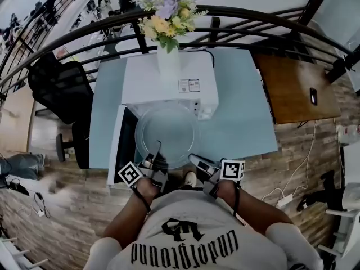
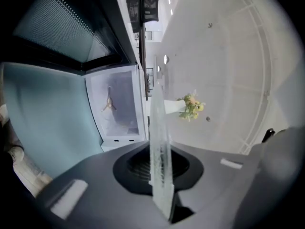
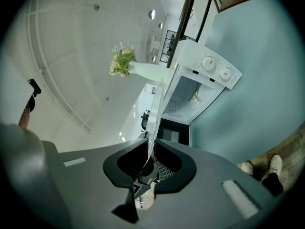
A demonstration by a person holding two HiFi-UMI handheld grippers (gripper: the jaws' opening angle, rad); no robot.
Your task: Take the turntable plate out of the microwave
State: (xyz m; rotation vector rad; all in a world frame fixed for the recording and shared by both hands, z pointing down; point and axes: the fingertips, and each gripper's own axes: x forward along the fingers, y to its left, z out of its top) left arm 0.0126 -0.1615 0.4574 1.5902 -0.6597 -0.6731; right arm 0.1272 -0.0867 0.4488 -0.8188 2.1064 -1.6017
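Observation:
The clear glass turntable plate [image 1: 167, 133] hangs level in the air in front of the white microwave [image 1: 169, 83], outside its cavity. My left gripper [image 1: 156, 161] is shut on the plate's near left rim and my right gripper [image 1: 195, 161] is shut on its near right rim. In the left gripper view the plate [image 2: 159, 147] shows edge-on between the jaws, with the empty cavity [image 2: 116, 104] and its roller ring behind. In the right gripper view the plate's edge [image 3: 153, 118] runs up from the jaws, beside the microwave's knobs [image 3: 215, 68].
The microwave door [image 1: 119, 145] hangs open to the left over the pale blue table [image 1: 242, 117]. A white vase of flowers [image 1: 167, 21] stands on top of the microwave. A black office chair [image 1: 62, 89] stands left, a wooden desk [image 1: 292, 86] right, a black railing [image 1: 236, 21] behind.

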